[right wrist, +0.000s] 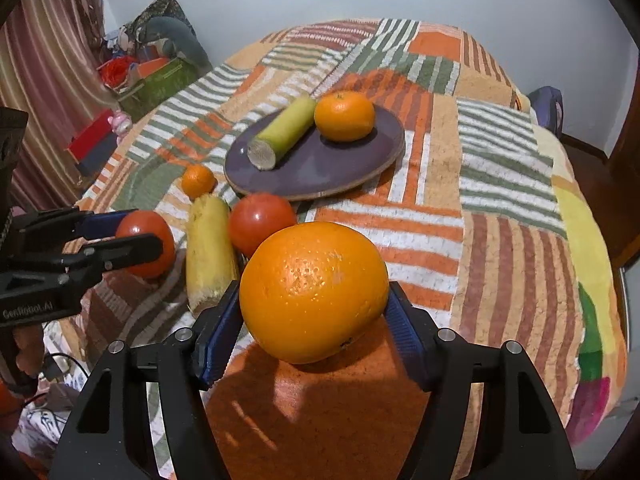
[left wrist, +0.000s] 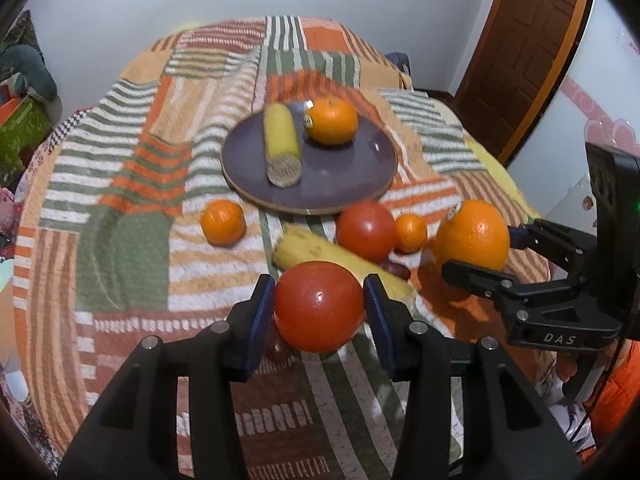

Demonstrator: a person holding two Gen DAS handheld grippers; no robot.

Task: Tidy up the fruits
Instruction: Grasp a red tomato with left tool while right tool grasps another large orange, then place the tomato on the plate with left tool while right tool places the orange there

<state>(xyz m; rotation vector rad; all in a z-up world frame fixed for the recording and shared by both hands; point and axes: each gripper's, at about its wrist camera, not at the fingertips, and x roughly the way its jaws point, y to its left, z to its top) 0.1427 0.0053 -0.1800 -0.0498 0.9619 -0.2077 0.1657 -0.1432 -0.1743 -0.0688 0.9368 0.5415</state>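
Observation:
My left gripper (left wrist: 320,304) is shut on a red tomato (left wrist: 319,306), its blue pads pressing both sides just above the striped bedspread. My right gripper (right wrist: 314,312) is shut on a large orange (right wrist: 314,290), seen from the side in the left wrist view as the large orange (left wrist: 472,236). A purple plate (left wrist: 340,184) farther back carries a yellow-green stalk piece (left wrist: 282,140) and an orange (left wrist: 331,120). Between the plate and the grippers lie a second tomato (left wrist: 366,232), a yellow stalk piece (left wrist: 320,248), a small orange (left wrist: 223,222) and a tiny orange (left wrist: 411,233).
Everything rests on a bed with a patchwork blanket (right wrist: 480,200). Boxes and clutter (right wrist: 152,72) sit on the floor at the far left, next to a striped curtain (right wrist: 48,60). A wooden door (left wrist: 520,40) stands at the right.

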